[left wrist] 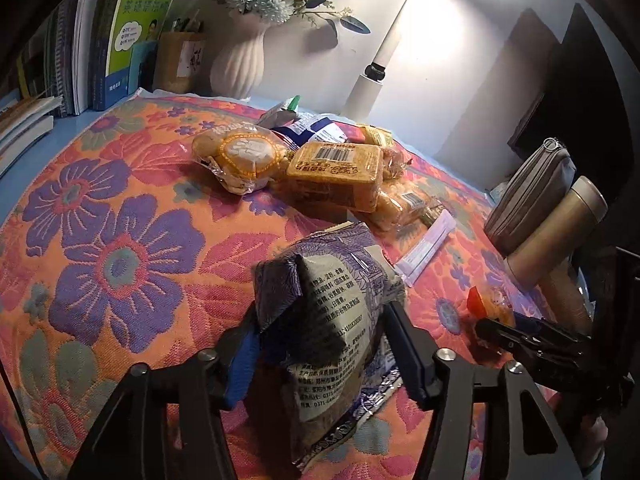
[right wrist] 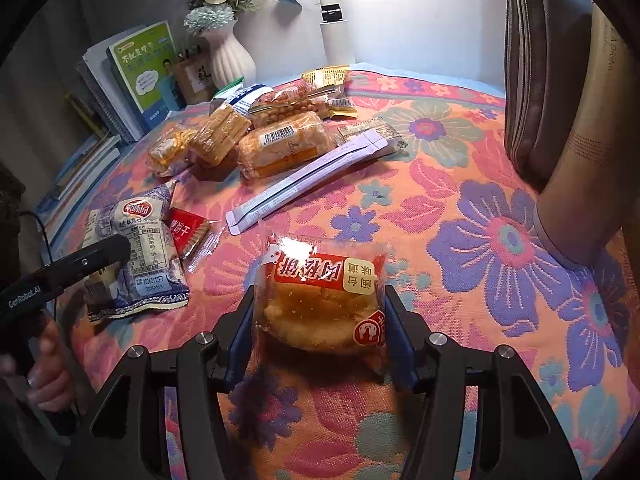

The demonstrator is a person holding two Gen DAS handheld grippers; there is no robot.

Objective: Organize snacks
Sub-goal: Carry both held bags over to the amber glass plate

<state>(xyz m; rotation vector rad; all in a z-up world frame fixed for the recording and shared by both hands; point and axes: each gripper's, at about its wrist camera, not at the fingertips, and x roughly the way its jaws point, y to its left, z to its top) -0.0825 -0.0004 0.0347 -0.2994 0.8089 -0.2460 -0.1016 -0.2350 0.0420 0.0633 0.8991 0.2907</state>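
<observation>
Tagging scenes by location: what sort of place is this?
Likely a home desk or study corner: upright books against the wall, a vase of flowers, a desk lamp, and a floral cloth under the snacks.

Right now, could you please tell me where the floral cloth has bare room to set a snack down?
Free: the cloth's left side, between the books and the snack pile. Also between the long sachet and the thermos. Crowded: that pile.

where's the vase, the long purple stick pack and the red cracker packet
vase [right wrist: 232, 62], right wrist view, on its ribbed white body
stick pack [right wrist: 304, 178], right wrist view, mid-length of the pale purple wrapper
cracker packet [right wrist: 190, 232], right wrist view, on its red front
</observation>
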